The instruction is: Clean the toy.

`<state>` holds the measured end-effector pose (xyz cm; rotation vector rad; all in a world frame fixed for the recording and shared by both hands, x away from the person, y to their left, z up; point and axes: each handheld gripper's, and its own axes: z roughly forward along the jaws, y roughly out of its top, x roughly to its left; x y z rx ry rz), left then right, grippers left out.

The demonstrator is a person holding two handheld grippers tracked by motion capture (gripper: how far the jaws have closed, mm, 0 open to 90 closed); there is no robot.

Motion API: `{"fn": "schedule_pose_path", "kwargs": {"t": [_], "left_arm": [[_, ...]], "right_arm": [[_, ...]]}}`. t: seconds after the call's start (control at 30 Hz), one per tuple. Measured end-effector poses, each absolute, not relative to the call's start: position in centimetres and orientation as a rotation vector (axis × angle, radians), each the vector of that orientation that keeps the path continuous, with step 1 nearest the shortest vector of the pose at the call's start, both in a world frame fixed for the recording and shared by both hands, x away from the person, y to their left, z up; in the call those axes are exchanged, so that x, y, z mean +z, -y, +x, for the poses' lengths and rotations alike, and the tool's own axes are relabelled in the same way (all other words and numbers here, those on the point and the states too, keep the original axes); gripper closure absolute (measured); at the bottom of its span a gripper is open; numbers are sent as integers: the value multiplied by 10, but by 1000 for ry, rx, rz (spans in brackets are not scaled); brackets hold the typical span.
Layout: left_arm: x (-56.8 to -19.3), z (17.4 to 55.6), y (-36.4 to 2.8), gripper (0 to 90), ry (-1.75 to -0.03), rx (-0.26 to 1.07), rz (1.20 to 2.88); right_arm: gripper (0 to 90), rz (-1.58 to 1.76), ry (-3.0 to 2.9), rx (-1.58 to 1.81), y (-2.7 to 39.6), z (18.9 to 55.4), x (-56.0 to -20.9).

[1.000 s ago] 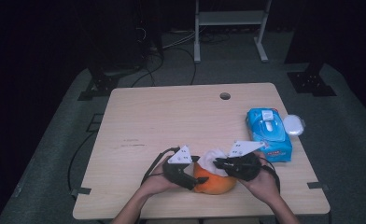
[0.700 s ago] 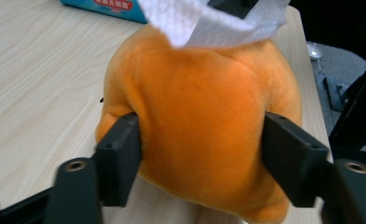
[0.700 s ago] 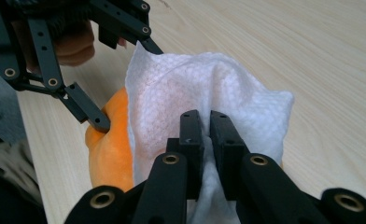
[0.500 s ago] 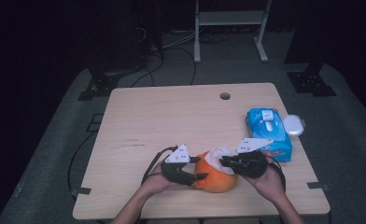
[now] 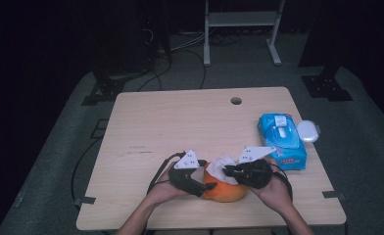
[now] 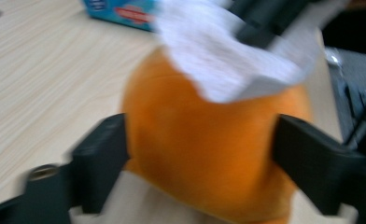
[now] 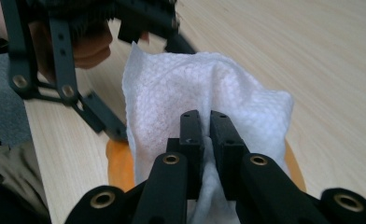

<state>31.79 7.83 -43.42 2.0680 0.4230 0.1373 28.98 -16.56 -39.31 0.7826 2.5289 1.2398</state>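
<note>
An orange ball-shaped thing [image 5: 227,190] rests on the table near its front edge. My left gripper [image 5: 205,187] reaches in from the left, and its jaws have just been opening. They stand wide on either side of the orange thing [image 6: 204,158], close against its flanks. My right gripper [image 5: 229,171] comes from the right, shut on a white wipe [image 5: 223,164]. The wipe [image 7: 181,88] is draped over the top of the orange thing [image 7: 118,168], pinched in a fold between the right gripper [image 7: 204,116] jaws. The same wipe [image 6: 228,60] hangs over the top in the left gripper view.
A blue pack of wipes [image 5: 282,142] lies at the table's right side, with a small white round lid [image 5: 308,130] beside it at the edge. The wooden table [image 5: 180,122] has a cable hole [image 5: 236,101] near its far edge. Dark floor and stands surround it.
The right gripper and its wipe have shifted slightly over the top of the orange thing. The left hand has stayed where it was.
</note>
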Motion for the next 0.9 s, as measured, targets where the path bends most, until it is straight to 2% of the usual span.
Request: {"fn": "schedule_pose_path", "kwargs": {"t": [0.07,0.17,0.23,0.33,0.43,0.63,0.9], "left_arm": [[-440,321,-75,77,-437,89,2064],[-453,324,-69,79,-451,10,2045],[-458,323,-68,155,-441,-10,2046],[-455,318,-66,315,-408,49,2051],[-442,315,-68,380,-374,123,2050],[-430,311,-68,387,-307,283,2072],[-436,302,-64,318,-262,312,2101]], "right_arm": [[837,812,-2544,1268,171,291,-397],[836,823,-2574,1272,175,293,-397],[836,819,-2576,1250,174,293,-398],[835,827,-2578,1241,172,294,-401],[835,818,-2537,1261,173,293,-397],[836,827,-2472,1310,178,291,-388],[838,711,-2490,1245,142,282,-387]]}}
